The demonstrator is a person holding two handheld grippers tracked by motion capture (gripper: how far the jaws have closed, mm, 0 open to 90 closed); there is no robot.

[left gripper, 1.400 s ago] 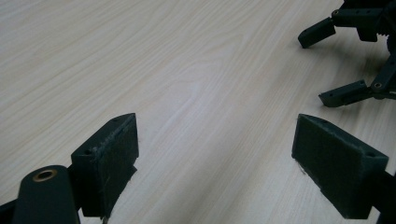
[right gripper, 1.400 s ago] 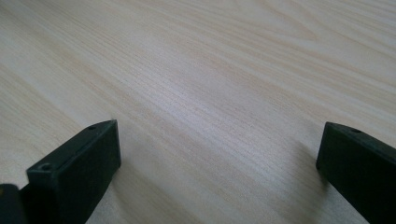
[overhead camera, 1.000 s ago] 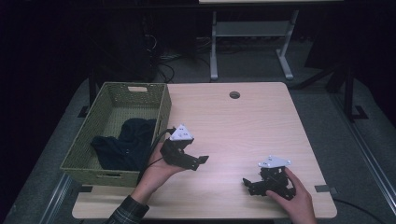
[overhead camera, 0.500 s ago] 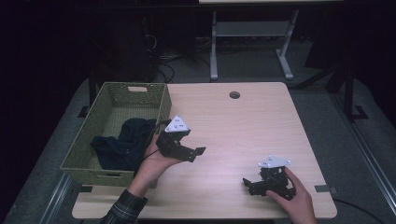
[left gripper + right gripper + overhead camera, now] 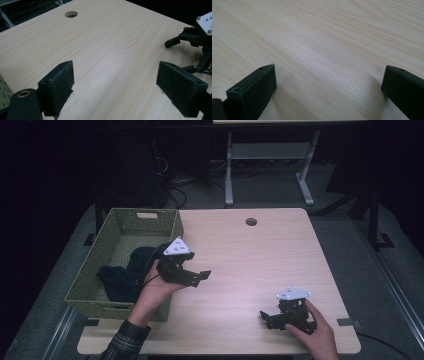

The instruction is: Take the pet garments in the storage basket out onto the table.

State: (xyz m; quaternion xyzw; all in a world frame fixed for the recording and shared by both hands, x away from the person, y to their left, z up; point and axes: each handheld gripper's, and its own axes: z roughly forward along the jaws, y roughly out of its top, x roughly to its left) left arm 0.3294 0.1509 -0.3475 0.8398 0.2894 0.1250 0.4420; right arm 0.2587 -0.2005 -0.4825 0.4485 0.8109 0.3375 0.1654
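green basket (image 5: 120, 227) left edge | dark cloth (image 5: 125, 275), perhaps clothing, inside

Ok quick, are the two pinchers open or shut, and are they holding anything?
Left gripper: open, holding nothing, above the table.
Right gripper: open, holding nothing, low over the table.

Table (image 5: 240, 250): rectangular top, light wood grain, round cable hole (image 5: 251, 222) near the far edge. On it: one green woven basket (image 5: 165, 222) at the left side, overhanging the left edge, dark cloth (image 5: 120, 275) inside; right gripper (image 5: 270, 316) resting on the surface near the front right corner, jaws apart.
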